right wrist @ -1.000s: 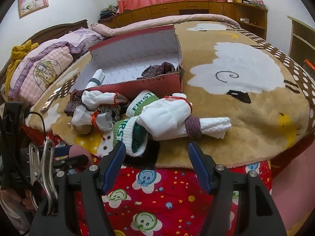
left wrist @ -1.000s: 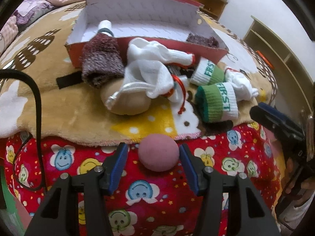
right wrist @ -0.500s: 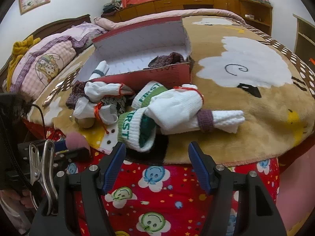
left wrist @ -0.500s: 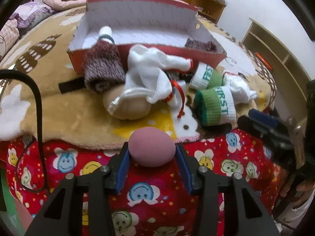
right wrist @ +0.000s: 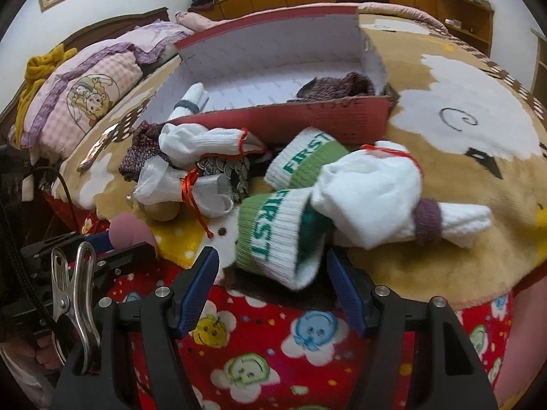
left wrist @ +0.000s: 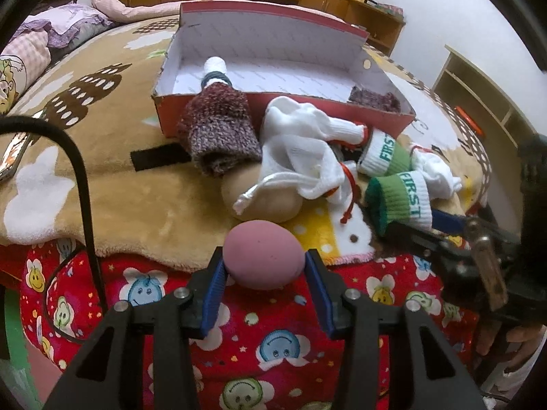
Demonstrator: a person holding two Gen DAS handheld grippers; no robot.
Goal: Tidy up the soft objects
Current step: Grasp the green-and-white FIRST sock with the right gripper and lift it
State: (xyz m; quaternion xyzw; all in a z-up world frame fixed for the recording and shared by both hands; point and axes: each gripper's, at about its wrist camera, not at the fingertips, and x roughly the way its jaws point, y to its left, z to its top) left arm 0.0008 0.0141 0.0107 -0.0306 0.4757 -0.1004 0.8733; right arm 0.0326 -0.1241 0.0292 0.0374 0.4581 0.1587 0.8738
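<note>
Left claw was clamped on the pink ball, both blue pads pressed into its sides, squashing it a bit egg-shaped. It was angled down and forward over the edge of the bed, with the red smiley sheet under it and the tan blanket just ahead. In the right wrist view you could see the ball sitting in that claw off on the left.

Right claw was spread wide, gripping nothing. It also tilted down toward the bed edge, and the near green sock with FIRST on the cuff lay between its pads, but neither pad touched it. The frame there was a little blurry.

The sock pile sat on the blanket right in front of the red box: a maroon knit sock leaning against the box's front wall, white socks draped over a tan ball, a second green sock behind the first, and a white bundle with a purple band off to the right. Inside the box there was a rolled white sock at the left end and a maroon one at the right end.

A black cable looped down on the left. A bit of a hand showed under the right claw's body.
</note>
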